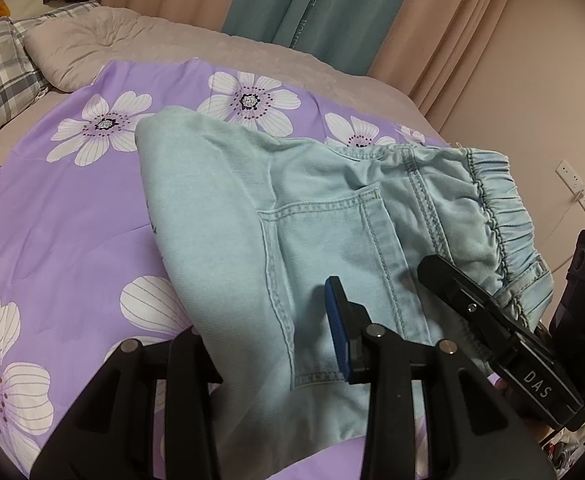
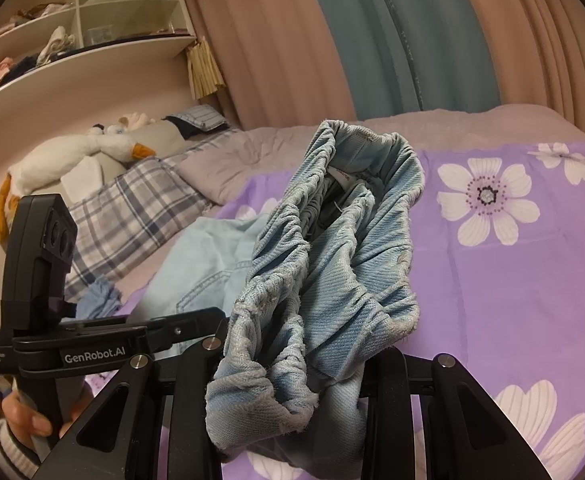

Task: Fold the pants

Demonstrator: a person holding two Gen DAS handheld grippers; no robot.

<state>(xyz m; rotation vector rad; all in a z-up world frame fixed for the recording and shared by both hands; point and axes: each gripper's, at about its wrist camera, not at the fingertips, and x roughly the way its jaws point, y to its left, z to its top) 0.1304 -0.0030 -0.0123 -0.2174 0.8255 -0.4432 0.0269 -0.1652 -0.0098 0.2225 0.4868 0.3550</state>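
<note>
Left gripper (image 1: 276,328) pitched downward, its jaws partly closed and clamped on cloth, one blue-padded fingertip (image 1: 337,328) exposed. Right gripper (image 2: 304,364) angled less steeply, jaws likewise pinched on gathered cloth and lying just beside the left gripper. A hand (image 2: 28,420) in a pale knitted cuff grasps the left gripper's handle.

"DAS" is printed in white on the right gripper (image 1: 472,308) beside the pants (image 1: 312,208), "GenRobot.AI" on the left gripper (image 2: 196,320), and faint "HOME" lettering runs down the teal curtain (image 1: 312,0) behind the pants.
</note>
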